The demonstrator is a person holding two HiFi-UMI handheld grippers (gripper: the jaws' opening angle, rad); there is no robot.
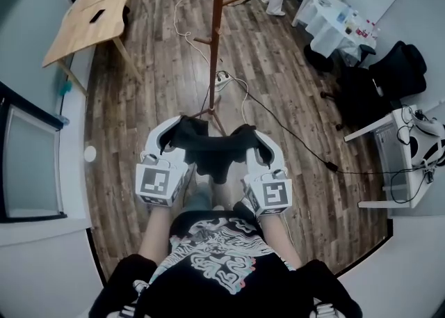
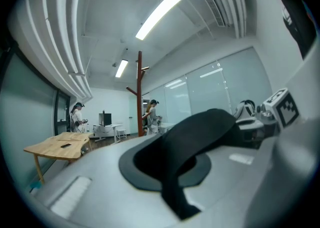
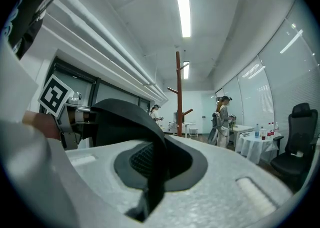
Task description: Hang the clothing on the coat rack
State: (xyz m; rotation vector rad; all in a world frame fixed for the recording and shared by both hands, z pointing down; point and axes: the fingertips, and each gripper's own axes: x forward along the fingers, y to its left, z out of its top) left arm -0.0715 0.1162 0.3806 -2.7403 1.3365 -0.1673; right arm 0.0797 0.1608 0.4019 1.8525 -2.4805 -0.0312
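presently the left gripper [image 1: 177, 132] and right gripper [image 1: 249, 137] carry the black clothing [image 1: 212, 155] stretched between them, fingers [image 2: 90, 182] clenched on it, short of the coat rack [image 1: 217, 31]; next it likely needs raising onto the rack.

Heads up on what's not readable here: the coat rack [image 1: 217, 31] is getting chopped off by the top edge of the head view. Its foot is disappearing behind the black clothing [image 1: 208, 151] stretched just below it. That fabric is also covering the tips of the left gripper [image 1: 178, 133] and right gripper [image 1: 253, 136]. Left of the rack, a small dark thing [image 1: 97, 15] is lying on the wooden table [image 1: 80, 35], maybe a phone. Right of the rack, the bottles [image 1: 358, 26] on the white table [image 1: 324, 26] are blurring together.
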